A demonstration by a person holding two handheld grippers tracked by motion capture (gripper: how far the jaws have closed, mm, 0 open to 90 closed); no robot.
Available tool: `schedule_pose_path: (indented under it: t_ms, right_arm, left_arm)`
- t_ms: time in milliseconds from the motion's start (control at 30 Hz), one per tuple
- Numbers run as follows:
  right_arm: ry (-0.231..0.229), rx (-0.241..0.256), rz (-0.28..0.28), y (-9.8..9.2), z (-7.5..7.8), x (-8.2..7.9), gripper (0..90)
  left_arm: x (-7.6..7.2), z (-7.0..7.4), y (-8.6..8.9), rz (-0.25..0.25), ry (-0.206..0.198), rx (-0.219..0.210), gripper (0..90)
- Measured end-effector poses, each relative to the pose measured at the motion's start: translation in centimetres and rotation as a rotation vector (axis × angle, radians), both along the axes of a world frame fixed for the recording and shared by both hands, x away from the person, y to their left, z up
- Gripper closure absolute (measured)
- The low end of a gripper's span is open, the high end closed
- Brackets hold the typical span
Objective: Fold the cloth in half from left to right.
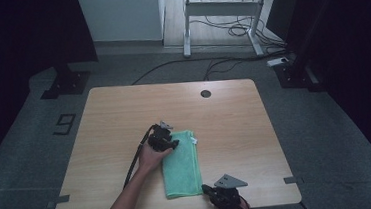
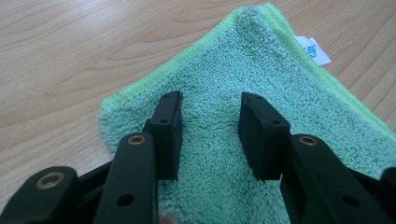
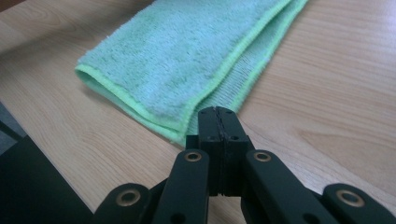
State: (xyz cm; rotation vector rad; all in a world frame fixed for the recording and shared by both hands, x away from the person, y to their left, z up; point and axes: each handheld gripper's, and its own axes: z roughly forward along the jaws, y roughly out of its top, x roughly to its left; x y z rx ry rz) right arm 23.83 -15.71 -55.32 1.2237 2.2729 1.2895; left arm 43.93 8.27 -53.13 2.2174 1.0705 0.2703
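A green microfibre towel lies folded into a long strip on the wooden table, with a white tag at its far right corner. My left gripper rests over the towel's far left corner. Its jaws stand open with towel pile showing between them. My right gripper sits at the towel's near right corner, close to the table's front edge. Its jaws are pressed together right beside the folded towel edge, and I see nothing between them.
A round black cable hole sits near the table's far edge. The table's front edge runs just behind the right gripper. A white desk frame and loose cables are on the floor beyond the table.
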Motion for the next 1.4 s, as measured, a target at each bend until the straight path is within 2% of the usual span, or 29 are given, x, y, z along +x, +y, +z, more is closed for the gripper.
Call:
schedule_pose_path:
  t_ms: [100, 167, 267, 367, 467, 567, 667, 767, 967, 1067, 1100, 1133, 1300, 1400]
  right_arm:
    - [-0.008, 0.003, 0.002, -0.1, 0.1, 0.0, 89.1]
    - [-0.034, 0.003, 0.017, 0.4, 0.6, 0.1, 82.8]
    - [-0.063, 0.003, 0.052, 1.4, 1.4, 0.5, 79.0]
    - [-0.085, 0.023, 0.109, 3.5, 2.4, 2.5, 73.6]
    - [-0.086, 0.033, 0.14, 4.8, 2.8, 4.1, 69.8]
    - [-0.06, 0.05, 0.173, 6.7, 2.9, 6.9, 67.8]
    - [-0.065, 0.027, 0.175, 7.9, 2.8, 8.6, 65.4]
    - [-0.072, 0.01, 0.171, 9.2, 2.7, 10.2, 63.5]
    - [-0.048, -0.03, 0.169, 10.7, 1.9, 12.5, 60.7]
    - [-0.034, -0.055, 0.175, 11.2, 1.5, 12.8, 58.6]
    - [-0.02, -0.109, 0.197, 11.7, 0.7, 12.7, 55.5]
    - [-0.029, -0.125, 0.203, 11.8, 0.6, 12.4, 55.1]
    - [-0.068, -0.169, 0.239, 11.9, 0.4, 10.6, 49.8]
    - [-0.076, -0.173, 0.265, 11.7, 0.4, 9.2, 48.9]
  left_arm:
    - [-0.1, 0.1, 0.0, 0.0, -0.006, -0.003, 59.5]
    - [-0.2, 0.7, 0.2, -0.005, -0.028, -0.018, 59.6]
    - [-0.3, 1.2, 0.8, 0.001, -0.04, -0.019, 59.5]
    - [-0.1, 1.4, 1.5, 0.014, -0.04, -0.019, 60.5]
    - [0.0, 1.3, 1.9, 0.017, -0.033, -0.019, 62.4]
    - [0.1, 1.1, 2.2, 0.013, -0.027, -0.021, 64.9]
    - [0.2, 0.9, 2.5, 0.005, -0.012, -0.028, 67.8]
    - [0.3, 0.4, 2.5, 0.004, -0.001, -0.013, 69.6]
    - [0.4, -0.1, 2.5, 0.012, 0.011, -0.027, 71.9]
    - [0.5, -0.2, 2.6, 0.013, 0.019, -0.035, 72.2]
    - [0.6, -0.3, 2.7, 0.015, 0.02, -0.045, 72.5]
    - [0.6, -0.3, 2.8, 0.018, 0.023, -0.053, 72.6]
    - [0.6, -0.4, 2.8, 0.022, 0.024, -0.062, 72.9]
    - [0.6, -0.4, 2.8, 0.026, 0.027, -0.063, 72.8]
